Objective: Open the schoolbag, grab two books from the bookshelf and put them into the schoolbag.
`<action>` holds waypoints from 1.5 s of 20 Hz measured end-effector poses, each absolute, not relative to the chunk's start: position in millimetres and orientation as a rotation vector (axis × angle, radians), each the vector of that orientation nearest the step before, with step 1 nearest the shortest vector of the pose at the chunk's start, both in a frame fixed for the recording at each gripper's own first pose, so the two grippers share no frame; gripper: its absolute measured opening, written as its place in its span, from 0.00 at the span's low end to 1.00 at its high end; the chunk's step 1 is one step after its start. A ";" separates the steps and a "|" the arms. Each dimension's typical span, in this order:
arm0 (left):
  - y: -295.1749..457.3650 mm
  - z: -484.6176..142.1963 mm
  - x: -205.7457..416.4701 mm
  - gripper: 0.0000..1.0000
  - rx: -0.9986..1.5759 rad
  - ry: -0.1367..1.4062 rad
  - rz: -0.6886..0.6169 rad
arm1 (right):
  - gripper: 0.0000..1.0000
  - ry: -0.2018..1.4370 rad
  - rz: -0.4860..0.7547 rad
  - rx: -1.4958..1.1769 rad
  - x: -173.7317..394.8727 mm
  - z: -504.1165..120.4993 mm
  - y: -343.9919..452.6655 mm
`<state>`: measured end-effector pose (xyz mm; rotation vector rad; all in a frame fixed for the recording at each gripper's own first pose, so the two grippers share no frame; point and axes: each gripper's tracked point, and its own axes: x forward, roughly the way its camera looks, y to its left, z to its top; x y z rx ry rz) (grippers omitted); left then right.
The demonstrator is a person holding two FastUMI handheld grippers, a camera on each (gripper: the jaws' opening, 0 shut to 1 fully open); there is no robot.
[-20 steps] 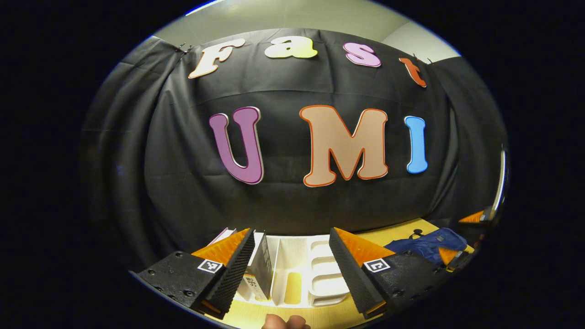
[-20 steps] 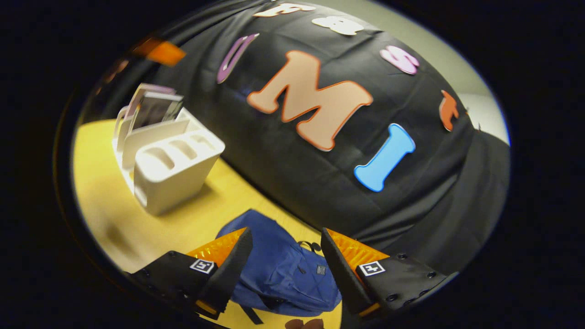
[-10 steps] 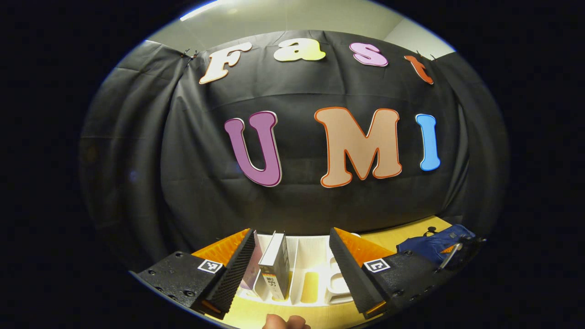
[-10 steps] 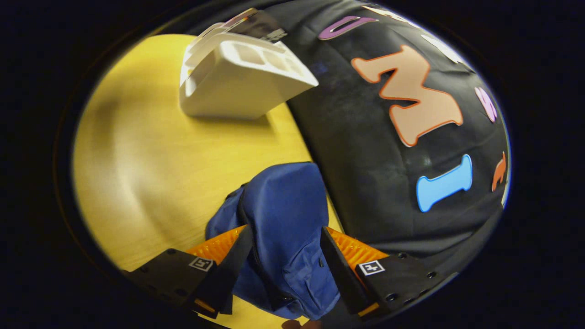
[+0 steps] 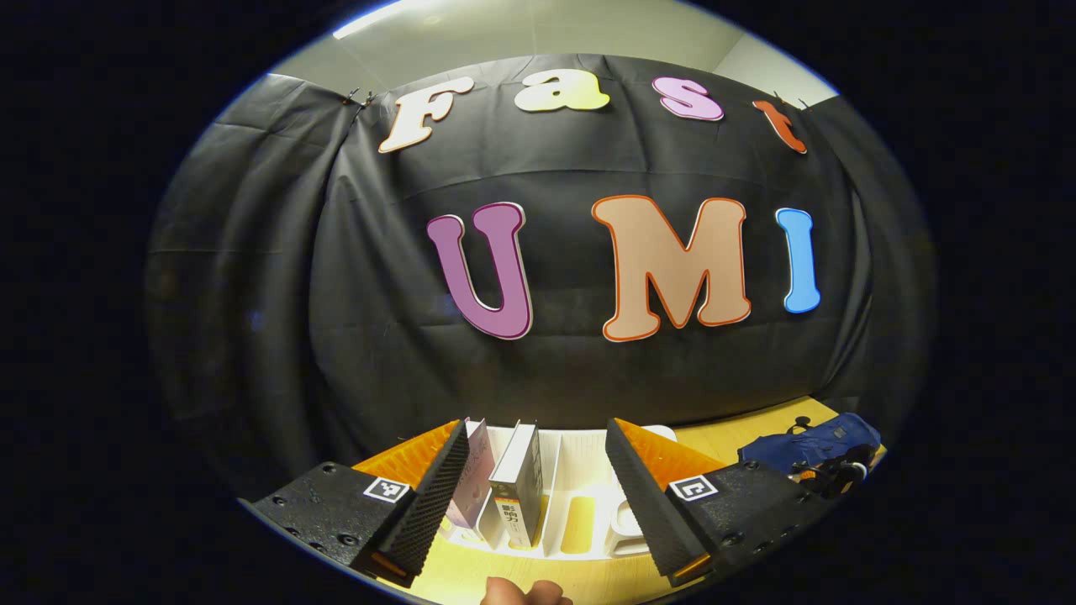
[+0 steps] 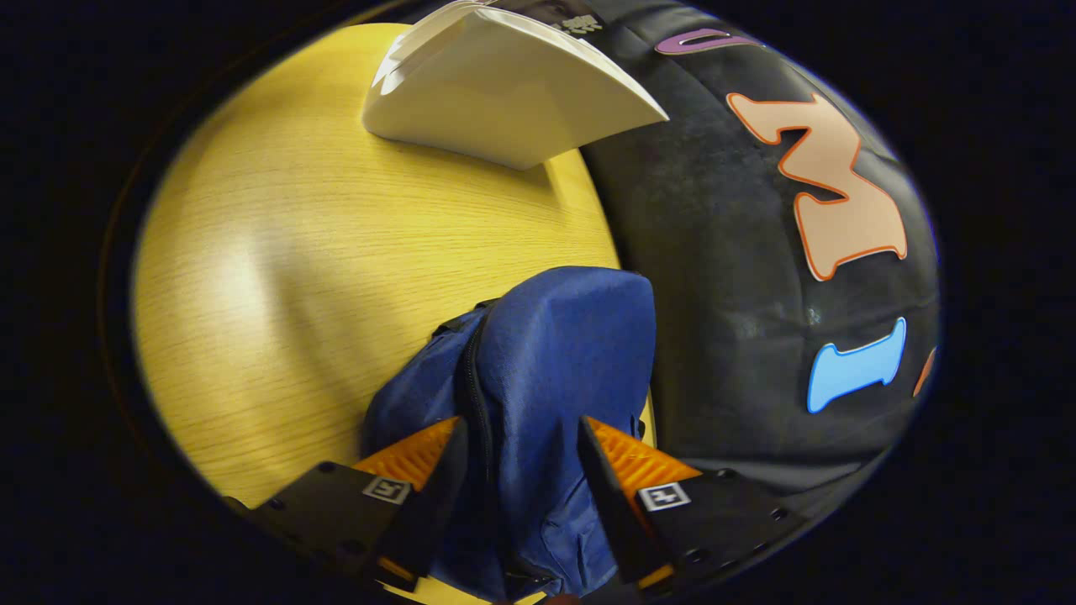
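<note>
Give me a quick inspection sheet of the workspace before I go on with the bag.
Surface: yellow wooden table, bare between rack and bag.
Job's things: blue schoolbag lying against the black cloth wall, zipper looks closed; white bookshelf with two books standing upright in its slots.
Clutter: nothing seen.
Grippers: right gripper open, fingers straddling the schoolbag; left gripper open, facing the bookshelf, touching nothing.
Cables: nothing seen.
Surroundings: pale ceiling above the cloth.
</note>
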<state>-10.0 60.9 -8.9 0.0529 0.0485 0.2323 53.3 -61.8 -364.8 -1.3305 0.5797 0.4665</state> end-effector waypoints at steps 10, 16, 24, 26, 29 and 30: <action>66.9 -25.9 -13.0 0.96 0.002 0.100 0.245 | 0.13 0.718 0.436 -1.348 54.1 -378.3 -71.2; 64.0 -29.4 -13.5 0.96 -0.019 0.111 0.236 | 0.04 0.748 0.423 -1.227 55.1 -372.4 -72.4; 63.0 -33.5 -3.9 0.96 -0.039 0.124 0.207 | 0.03 0.772 0.415 -1.000 52.2 -340.5 -76.6; 65.3 -31.4 1.7 0.96 -0.029 0.120 0.199 | 0.02 0.745 0.408 -0.953 52.9 -327.4 -77.6; 65.5 -28.8 11.9 0.96 -0.021 0.116 0.180 | 0.06 0.729 0.404 -0.883 51.7 -306.8 -83.3; 66.6 -29.0 13.7 0.97 -0.017 0.113 0.175 | 0.02 0.730 0.402 -0.863 53.6 -300.0 -86.7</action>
